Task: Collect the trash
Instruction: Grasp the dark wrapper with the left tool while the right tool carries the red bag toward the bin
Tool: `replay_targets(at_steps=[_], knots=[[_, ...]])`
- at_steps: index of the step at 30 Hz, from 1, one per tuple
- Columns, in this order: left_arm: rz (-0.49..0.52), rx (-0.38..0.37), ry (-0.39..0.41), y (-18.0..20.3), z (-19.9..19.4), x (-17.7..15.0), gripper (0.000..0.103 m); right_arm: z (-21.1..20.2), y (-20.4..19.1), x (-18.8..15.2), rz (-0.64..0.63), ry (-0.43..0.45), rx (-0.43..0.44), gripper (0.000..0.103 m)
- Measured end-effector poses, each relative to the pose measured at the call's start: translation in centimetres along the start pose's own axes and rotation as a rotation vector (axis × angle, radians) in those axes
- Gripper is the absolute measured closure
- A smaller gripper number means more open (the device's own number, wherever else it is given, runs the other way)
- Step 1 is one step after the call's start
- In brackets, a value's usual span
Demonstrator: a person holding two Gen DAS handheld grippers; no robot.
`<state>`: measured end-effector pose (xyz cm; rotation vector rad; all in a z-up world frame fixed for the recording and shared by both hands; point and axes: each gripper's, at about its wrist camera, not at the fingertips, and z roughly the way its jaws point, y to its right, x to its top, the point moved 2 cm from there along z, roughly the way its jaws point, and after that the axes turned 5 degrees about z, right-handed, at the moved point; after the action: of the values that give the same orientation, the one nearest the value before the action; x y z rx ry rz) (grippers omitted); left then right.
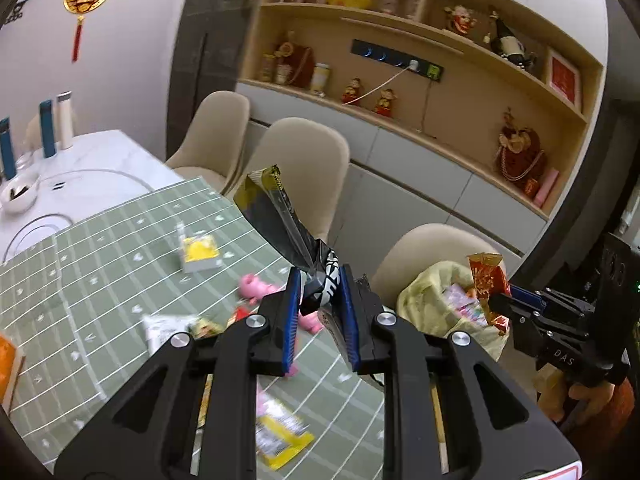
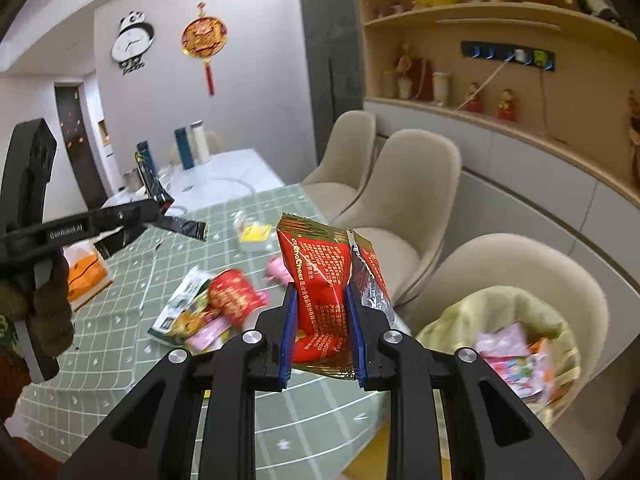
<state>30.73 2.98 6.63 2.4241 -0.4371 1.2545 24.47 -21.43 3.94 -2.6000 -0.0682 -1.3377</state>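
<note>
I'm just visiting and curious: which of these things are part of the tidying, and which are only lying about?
Part of the job:
black wrapper, in the left gripper
red wrapper, in the right gripper
bin bag
loose wrappers on the table

Just there:
flasks
chairs
shelf figurines
clock

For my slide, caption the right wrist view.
Right gripper clamps a red wrapper beside the trash bag.
</note>
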Motion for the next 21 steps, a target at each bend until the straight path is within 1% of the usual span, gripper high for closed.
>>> replay_targets(at_steps=[3,6,10,15,21], knots=[[-0.018,-0.060,0.001,1.9,1.8,1.0,0.084,-0.5,2.5,0.4,0.004,0.010,-0.044,0.080],[0.024,-0.092,-0.011,4.5,4.1,1.7,0.084,-1.2,5.4,0.5,0.034,0.024,-0.079,0.080],[0.045,-0.150,-0.037,7.6,6.9,2.3,0.084,-2.2,9.3,0.2,0.074,0.036,-0.134,0.080],[0.092,-0.214,-0.089,11.8,11.0,2.4,0.084,-2.9,13.8,-0.5,0.142,0.043,-0.192,0.080],[0.090,-0.310,-0.176,16.1,15.8,2.1,0.084,-4.4,17.7,-0.9,0.179,0.060,-0.244,0.080]])
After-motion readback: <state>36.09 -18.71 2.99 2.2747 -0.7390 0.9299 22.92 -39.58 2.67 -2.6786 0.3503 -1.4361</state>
